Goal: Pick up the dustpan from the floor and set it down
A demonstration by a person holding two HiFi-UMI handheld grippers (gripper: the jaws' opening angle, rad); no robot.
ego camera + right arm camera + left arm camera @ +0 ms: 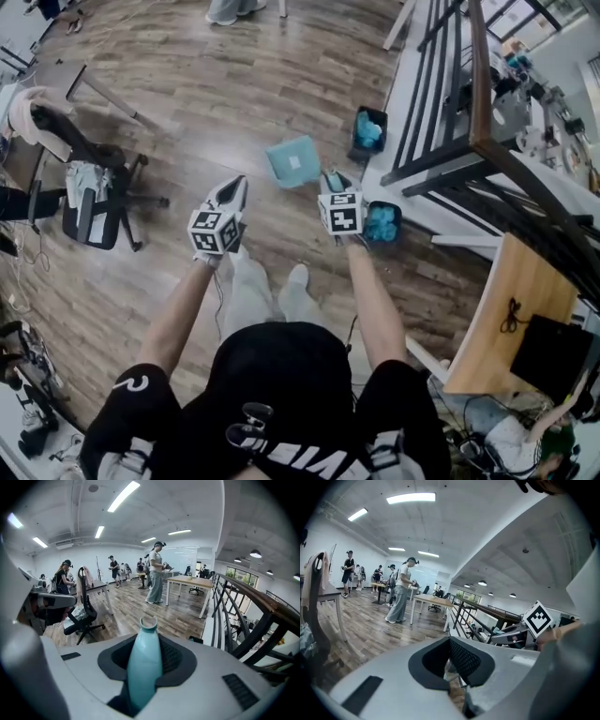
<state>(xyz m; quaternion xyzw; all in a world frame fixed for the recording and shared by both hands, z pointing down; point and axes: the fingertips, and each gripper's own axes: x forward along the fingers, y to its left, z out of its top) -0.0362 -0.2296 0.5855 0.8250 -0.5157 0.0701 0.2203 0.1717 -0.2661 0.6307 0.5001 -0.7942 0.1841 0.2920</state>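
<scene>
Wood-plank floor (169, 281) of an open office, with a dark stair railing (441, 159) along the right side. Two black bins holding blue material stand by it, one (364, 155) close to the railing and the other (397, 216) just beside the right hand.

Right gripper (334, 183): its jaws are clamped on a teal handle (144, 667). The handle runs lengthwise along the jaws, and its notched free end points away from the gripper.

Teal dustpan (292, 161): from the head view the pan shows just ahead of the right fingertips and slightly to their left, over bare planks. The join between pan and handle is covered by the gripper. I judge them one piece by colour and position, though this is not confirmed. From above I cannot tell whether the pan is touching the floor or hanging clear of it.

Left gripper (234, 190): its jaws are drawn together with nothing between them. It is level with the right gripper and well apart from the pan, so it has no part in the hold.

Governing relation: the dustpan's long axis follows the right jaws' own line, forward and downward, so the right hand alone decides how the pan meets the floor.

Assessment: pick-up appears done and set-down is the step in hand. The planks ahead of the person's feet are the landing place. The main risk is drift to the right — the nearer bin is close.
</scene>
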